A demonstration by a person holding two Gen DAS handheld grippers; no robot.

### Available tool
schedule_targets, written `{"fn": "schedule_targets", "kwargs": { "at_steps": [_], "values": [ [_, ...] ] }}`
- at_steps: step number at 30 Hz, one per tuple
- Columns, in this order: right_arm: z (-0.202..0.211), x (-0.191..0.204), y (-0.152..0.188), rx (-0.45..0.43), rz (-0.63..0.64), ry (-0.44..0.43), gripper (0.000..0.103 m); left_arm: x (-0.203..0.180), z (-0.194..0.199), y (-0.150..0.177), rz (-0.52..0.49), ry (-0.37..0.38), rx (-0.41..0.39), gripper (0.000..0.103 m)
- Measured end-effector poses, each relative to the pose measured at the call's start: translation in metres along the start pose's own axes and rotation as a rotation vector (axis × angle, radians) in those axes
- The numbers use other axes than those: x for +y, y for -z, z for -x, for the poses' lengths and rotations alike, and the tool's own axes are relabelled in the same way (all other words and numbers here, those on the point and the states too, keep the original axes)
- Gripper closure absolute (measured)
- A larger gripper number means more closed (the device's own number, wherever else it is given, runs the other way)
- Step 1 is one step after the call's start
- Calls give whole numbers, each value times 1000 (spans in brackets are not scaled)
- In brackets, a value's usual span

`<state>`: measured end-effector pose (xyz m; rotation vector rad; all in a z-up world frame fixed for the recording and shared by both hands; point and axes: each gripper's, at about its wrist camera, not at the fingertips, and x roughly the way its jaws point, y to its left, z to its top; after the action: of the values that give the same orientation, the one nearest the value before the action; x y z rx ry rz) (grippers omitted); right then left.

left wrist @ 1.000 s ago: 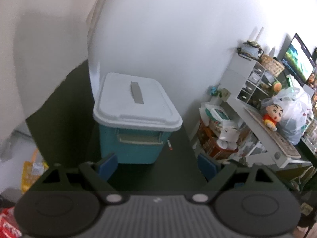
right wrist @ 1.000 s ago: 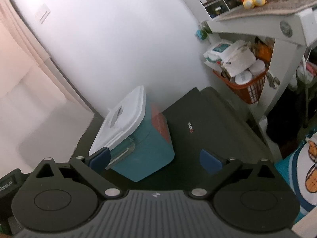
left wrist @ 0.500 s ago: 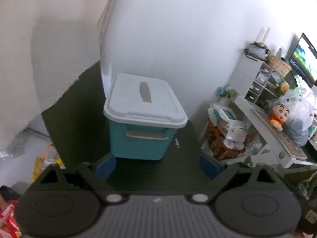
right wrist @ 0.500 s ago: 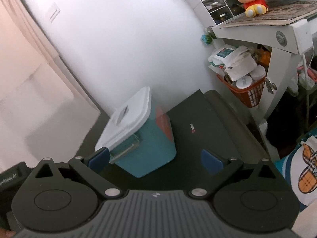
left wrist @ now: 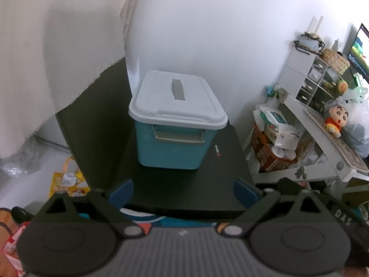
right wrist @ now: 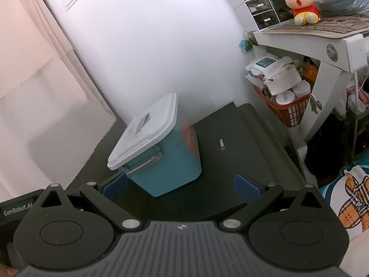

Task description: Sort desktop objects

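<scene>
Both claws apart and empty over the black worktop, teal bin straight ahead.

Biggest first: black worktop [left wrist: 221, 180] runs back to the white wall, w/ a small red logo printed on it just right of the bin. Teal storage bin [left wrist: 170, 147] stands upright on it near the back, white lid [left wrist: 175, 99] on, grey strip on top, front latch handle facing me; in the right wrist view it sits left of centre [right wrist: 166, 161]. Off to the right, a white desk [right wrist: 322, 53] w/ an orange basket [right wrist: 290, 108] of packets under it, doll in a red shirt [right wrist: 302, 0] on top. My left claw [left wrist: 183, 191] has just been opening, nothing btwn the blue pads. My right claw [right wrist: 181, 185] is spread wide too, nothing gripped.
</scene>
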<state>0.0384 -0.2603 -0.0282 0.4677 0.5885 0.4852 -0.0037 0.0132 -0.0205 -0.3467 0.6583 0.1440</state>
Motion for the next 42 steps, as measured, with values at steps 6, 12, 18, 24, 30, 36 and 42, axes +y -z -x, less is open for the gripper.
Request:
{"fn": "schedule_targets", "kwargs": {
  "at_steps": [6,12,18,24,30,36,42],
  "values": [
    [-1,0,1,15,-8,8,2,-4,1,2,-10,-17,-3,3],
    [-3,-2,2,26,-12,22,2,-8,2,3,-26,-25,-2,3],
    [-4,-1,4,30,8,42,2,-12,-2,4,-38,-25,23,3],
    [-4,-1,4,35,8,47,2,-12,-6,6,-34,-23,39,3],
    [-6,-1,5,40,13,50,2,-10,-7,5,-35,-33,25,3],
    [-7,0,6,45,23,50,2,-11,-9,5,-52,-21,36,5],
    [-9,0,7,50,30,62,2,-7,-9,5,-26,-5,34,5]
  ]
}}
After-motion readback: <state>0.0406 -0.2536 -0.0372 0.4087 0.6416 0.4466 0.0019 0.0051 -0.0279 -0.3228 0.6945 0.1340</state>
